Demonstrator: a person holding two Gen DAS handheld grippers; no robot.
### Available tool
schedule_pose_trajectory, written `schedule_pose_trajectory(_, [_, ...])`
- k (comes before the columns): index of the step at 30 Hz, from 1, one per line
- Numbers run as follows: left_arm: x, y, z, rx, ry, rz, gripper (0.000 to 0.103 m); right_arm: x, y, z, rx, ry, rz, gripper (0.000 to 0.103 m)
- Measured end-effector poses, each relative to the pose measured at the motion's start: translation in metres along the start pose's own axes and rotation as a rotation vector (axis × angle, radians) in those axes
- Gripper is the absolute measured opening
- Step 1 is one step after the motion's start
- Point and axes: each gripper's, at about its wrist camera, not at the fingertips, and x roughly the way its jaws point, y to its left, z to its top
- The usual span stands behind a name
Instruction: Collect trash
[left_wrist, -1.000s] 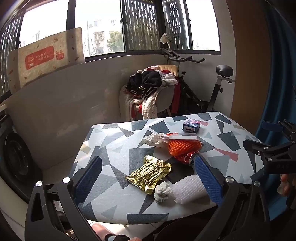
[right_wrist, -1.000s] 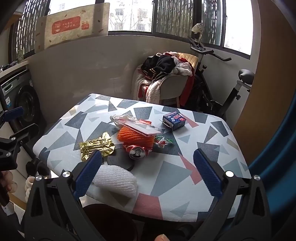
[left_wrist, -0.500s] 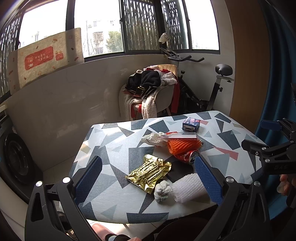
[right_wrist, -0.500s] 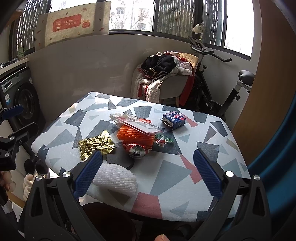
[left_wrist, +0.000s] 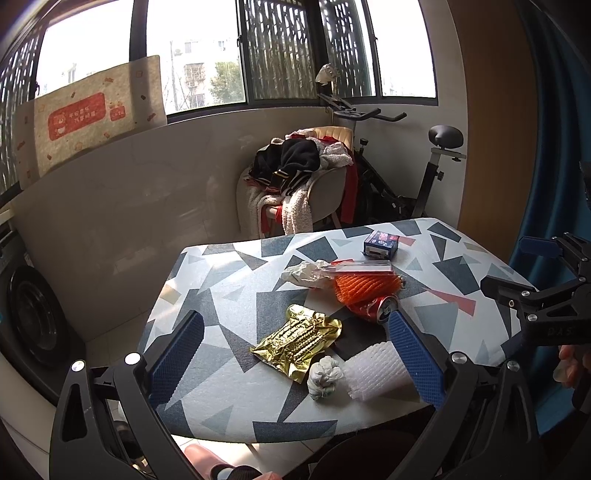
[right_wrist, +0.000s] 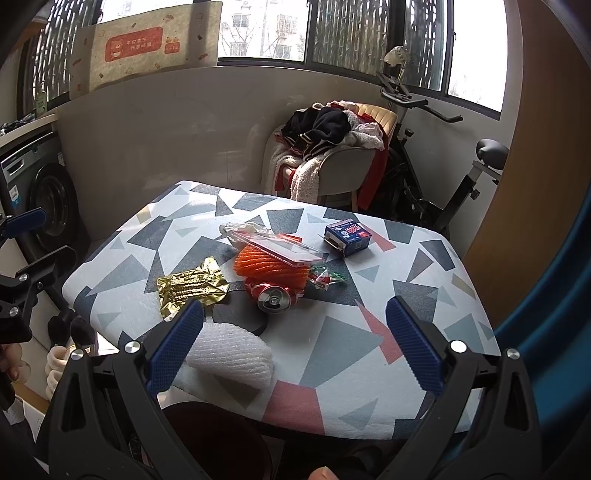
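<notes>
Ahead, a patterned table (right_wrist: 424, 325) carries the trash: white foam netting (right_wrist: 236, 356) at its near edge, gold wrapper (left_wrist: 297, 341) and crushed can (right_wrist: 273, 297) behind it, blue box (right_wrist: 348, 236) farthest. Left gripper (left_wrist: 295, 356) and right gripper (right_wrist: 293, 347) hover wide open, empty.

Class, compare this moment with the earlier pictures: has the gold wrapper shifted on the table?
No. The gold wrapper lies on the same dark triangles of the table, beside the black disc; only the cameras drifted slightly.
</notes>
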Motion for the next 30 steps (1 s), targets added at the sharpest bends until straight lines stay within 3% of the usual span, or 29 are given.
schedule_pose_trajectory(10, [0.005, -0.001, -0.017, 0.008, 0.005, -0.004, 0.098, 0.003, 0.003, -0.004, -0.009, 0.007, -0.004, 0.097])
schedule_pose_trajectory(30, [0.009, -0.001, -0.018, 0.012, 0.016, -0.002, 0.098, 0.003, 0.003, -0.005, -0.006, 0.008, -0.004, 0.097])
